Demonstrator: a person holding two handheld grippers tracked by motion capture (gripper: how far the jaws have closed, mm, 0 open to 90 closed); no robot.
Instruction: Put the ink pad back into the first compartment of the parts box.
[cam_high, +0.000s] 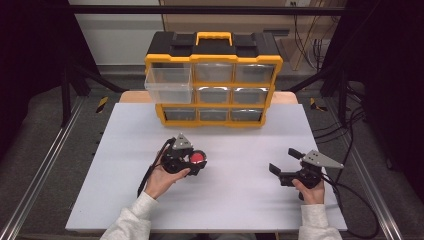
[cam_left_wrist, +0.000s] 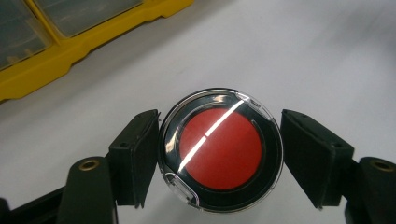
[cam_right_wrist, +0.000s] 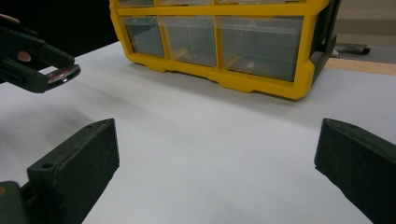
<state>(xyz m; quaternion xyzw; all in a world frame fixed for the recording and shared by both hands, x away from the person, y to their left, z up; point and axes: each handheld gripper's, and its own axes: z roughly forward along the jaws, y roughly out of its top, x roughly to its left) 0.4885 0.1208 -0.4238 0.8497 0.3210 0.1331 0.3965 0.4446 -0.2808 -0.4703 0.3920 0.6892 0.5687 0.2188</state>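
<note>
The left tool (cam_high: 196, 161) had its two black jaws on either side of a round red puck in a clear case (cam_left_wrist: 220, 150). One jaw touched the case, and the other was right beside it. It sat near the middle of the white table (cam_high: 240, 200), in front of a yellow box of clear drawers (cam_high: 214, 85). The top left drawer (cam_high: 168, 84) was pulled out. Off to the right, the right tool (cam_high: 284, 161) stood wide apart with nothing in it.
</note>
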